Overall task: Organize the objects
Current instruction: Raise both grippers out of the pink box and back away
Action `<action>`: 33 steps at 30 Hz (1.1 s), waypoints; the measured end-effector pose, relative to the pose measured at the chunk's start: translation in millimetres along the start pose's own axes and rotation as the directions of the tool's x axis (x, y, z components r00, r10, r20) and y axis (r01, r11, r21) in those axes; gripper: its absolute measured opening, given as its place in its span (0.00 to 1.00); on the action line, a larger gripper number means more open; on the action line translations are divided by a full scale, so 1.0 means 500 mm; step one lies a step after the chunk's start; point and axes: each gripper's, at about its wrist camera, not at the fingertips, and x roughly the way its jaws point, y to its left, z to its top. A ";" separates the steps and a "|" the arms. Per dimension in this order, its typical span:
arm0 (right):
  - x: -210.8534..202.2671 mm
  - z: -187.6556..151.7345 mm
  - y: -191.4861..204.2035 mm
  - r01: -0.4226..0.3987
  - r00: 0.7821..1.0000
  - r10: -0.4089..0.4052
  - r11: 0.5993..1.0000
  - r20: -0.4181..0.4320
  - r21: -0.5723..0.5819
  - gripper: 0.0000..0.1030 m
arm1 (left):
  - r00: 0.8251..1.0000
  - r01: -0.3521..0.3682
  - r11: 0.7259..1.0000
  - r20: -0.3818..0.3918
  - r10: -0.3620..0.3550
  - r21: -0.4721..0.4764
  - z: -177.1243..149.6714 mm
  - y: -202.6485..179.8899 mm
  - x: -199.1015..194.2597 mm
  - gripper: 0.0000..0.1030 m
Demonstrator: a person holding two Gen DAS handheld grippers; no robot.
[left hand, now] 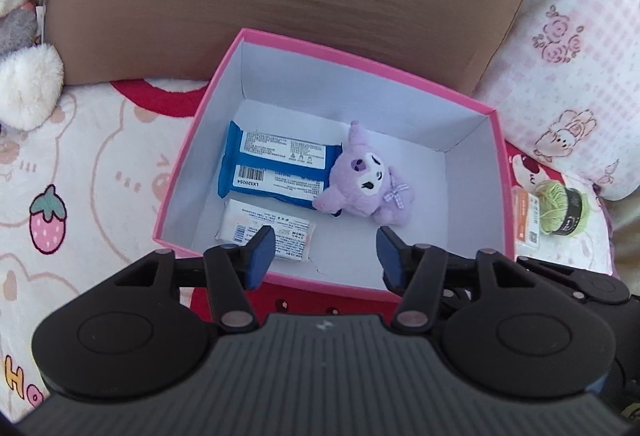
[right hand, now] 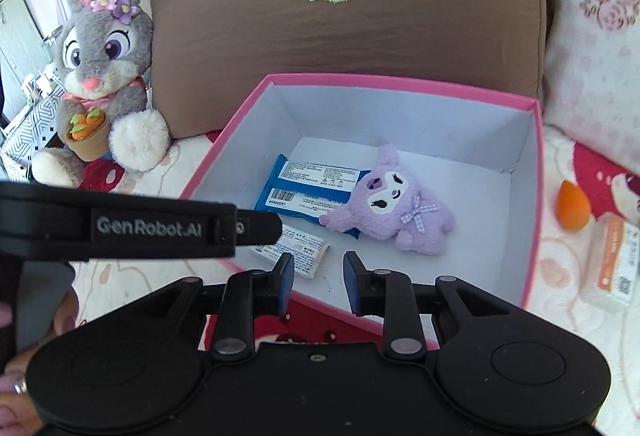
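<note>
Left gripper [left hand: 326, 250]: jaws spread, nothing between the pads. It hangs over the near rim of the pink box [left hand: 498, 171], tilted down into it.

Right gripper [right hand: 318, 278]: jaws parted by a narrow gap, empty, likewise above the near rim of the box [right hand: 536, 195]. The left tool's black body crosses the left side of the right wrist view, so the two sit close side by side.

Inside the box: blue wipes pack [left hand: 276, 163], small white packet [left hand: 266, 232] in the near-left corner, purple plush [left hand: 366, 179] lying against the wipes pack.

Still outside, all to the right of the box on the printed blanket [left hand: 84, 155]: green yarn ball [left hand: 562, 207], orange sponge [right hand: 572, 207], flat orange-and-white packet [right hand: 616, 268].

Judgement: the leftovers lie right of both tools, so the right hand is nearer. The flat packet's long axis runs roughly alongside the box's right wall; the jaws should close across its short side. The sponge stands point up, just beside that wall. The grey rabbit plush [right hand: 104, 75] probably stays.
</note>
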 end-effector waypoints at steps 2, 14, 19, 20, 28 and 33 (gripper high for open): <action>-0.023 -0.003 0.003 0.005 1.000 -0.005 1.000 0.006 -0.011 0.31 | 1.000 -0.018 1.000 0.005 0.018 0.025 -0.002 -0.008 -0.020 0.60; -0.131 -0.024 0.015 0.058 0.998 -0.057 0.994 0.014 -0.093 0.34 | 0.999 -0.029 0.994 0.026 0.027 0.107 -0.022 -0.062 -0.098 0.82; -0.174 -0.030 0.018 0.069 0.998 -0.067 0.990 0.020 -0.120 0.35 | 0.998 -0.052 0.986 0.030 0.048 0.156 -0.030 -0.083 -0.126 0.87; -0.182 -0.031 0.018 0.067 0.998 -0.065 0.991 0.021 -0.120 0.36 | 0.998 -0.056 0.986 0.035 0.051 0.156 -0.031 -0.086 -0.133 0.88; -0.247 -0.037 0.019 0.065 0.998 -0.066 0.989 -0.002 -0.130 0.37 | 0.997 -0.026 0.984 0.077 0.013 0.176 -0.055 -0.101 -0.195 0.90; -0.302 -0.045 0.010 0.090 0.996 -0.093 0.986 -0.011 -0.138 0.39 | 0.995 0.004 0.978 0.094 -0.024 0.208 -0.074 -0.120 -0.229 0.90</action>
